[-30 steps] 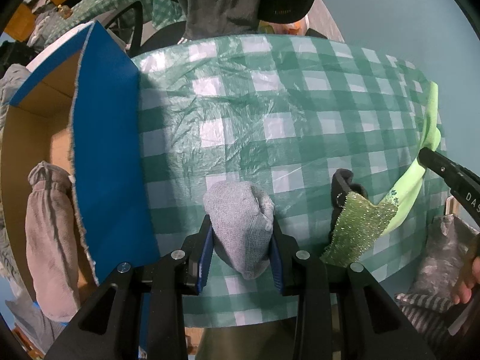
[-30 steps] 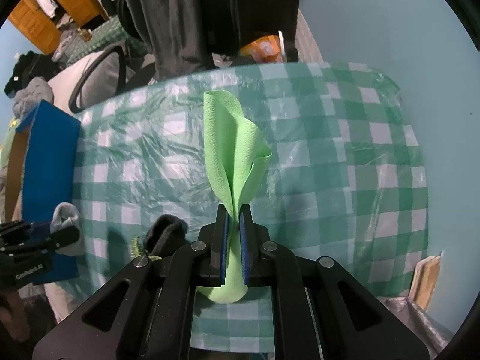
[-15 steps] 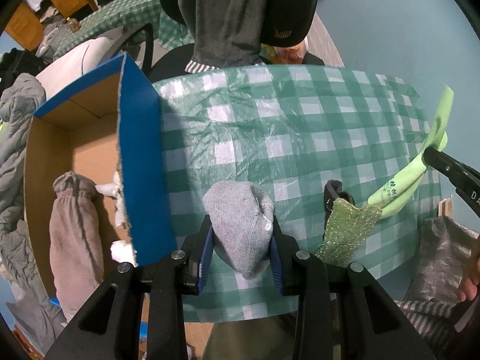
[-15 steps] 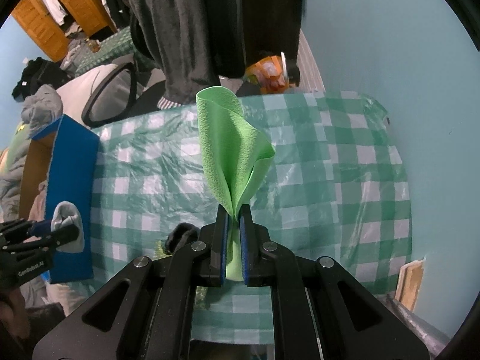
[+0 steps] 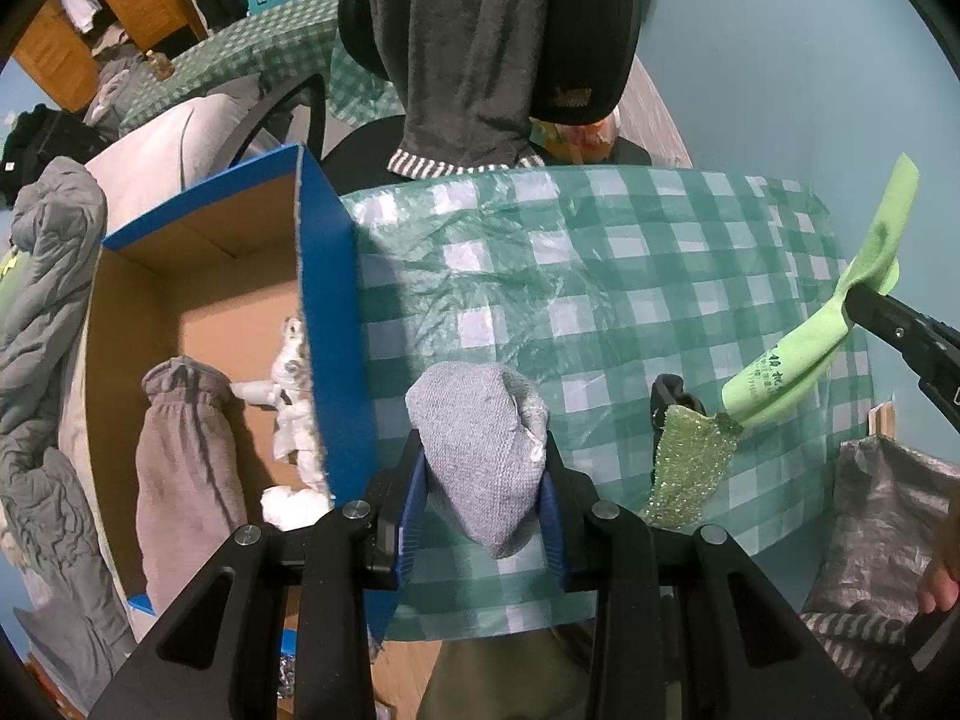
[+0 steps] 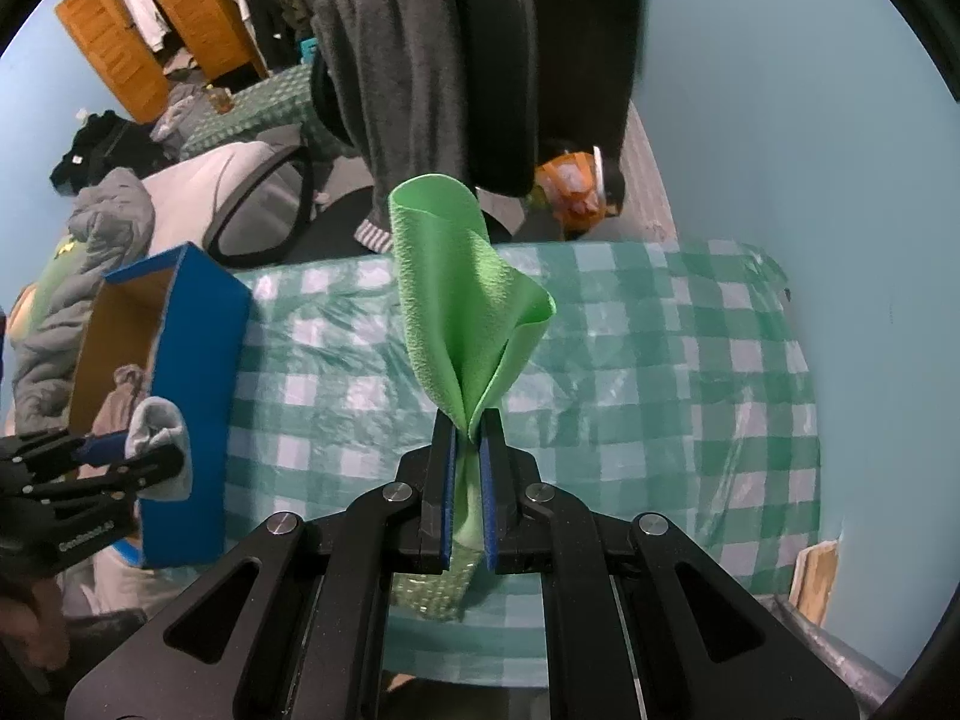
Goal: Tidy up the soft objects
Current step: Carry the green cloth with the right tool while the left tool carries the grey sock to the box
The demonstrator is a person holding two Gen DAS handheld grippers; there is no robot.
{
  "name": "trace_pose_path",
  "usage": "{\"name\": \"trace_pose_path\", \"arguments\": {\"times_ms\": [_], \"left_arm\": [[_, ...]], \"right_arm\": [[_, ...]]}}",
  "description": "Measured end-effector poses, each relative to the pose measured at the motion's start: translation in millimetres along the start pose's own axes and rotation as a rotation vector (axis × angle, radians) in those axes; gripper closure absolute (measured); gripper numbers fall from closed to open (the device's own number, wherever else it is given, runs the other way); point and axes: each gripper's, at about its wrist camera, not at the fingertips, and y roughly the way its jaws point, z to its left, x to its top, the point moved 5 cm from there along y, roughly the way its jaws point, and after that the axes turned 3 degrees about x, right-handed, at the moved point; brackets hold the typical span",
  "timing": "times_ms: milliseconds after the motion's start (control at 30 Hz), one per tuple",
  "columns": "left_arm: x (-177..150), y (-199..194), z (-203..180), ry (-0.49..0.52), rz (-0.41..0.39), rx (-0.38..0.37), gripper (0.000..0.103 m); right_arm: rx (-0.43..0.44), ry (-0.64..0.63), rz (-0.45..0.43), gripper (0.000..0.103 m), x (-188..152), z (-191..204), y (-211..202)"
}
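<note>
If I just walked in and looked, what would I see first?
Probably the bright green cloth, standing up like a flag from the right tongs above the checked table. Next, the fuzzy grey sock squeezed in the left tongs, right beside the big blue box at the table's left edge.
</note>
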Motion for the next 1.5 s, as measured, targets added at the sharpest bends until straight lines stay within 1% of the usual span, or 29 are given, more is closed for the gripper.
{"name": "trace_pose_path", "arguments": {"times_ms": [233,867,1500], "left_arm": [[1,-13,17,-0.022,-0.028,0.007,0.069],[-3,-32,69,-0.104,-0.060,0.029,0.069],[-18,-34,137,-0.209,-0.058,0.071,0.069]], "right_arm": [[0.027,-0.035,-0.011,0.096,6,24,-2],[0.106,-0.148,-0.033,0.096,25,94,-3],[0.207,-0.268,-0.023,0.096,39,185,9]]}}
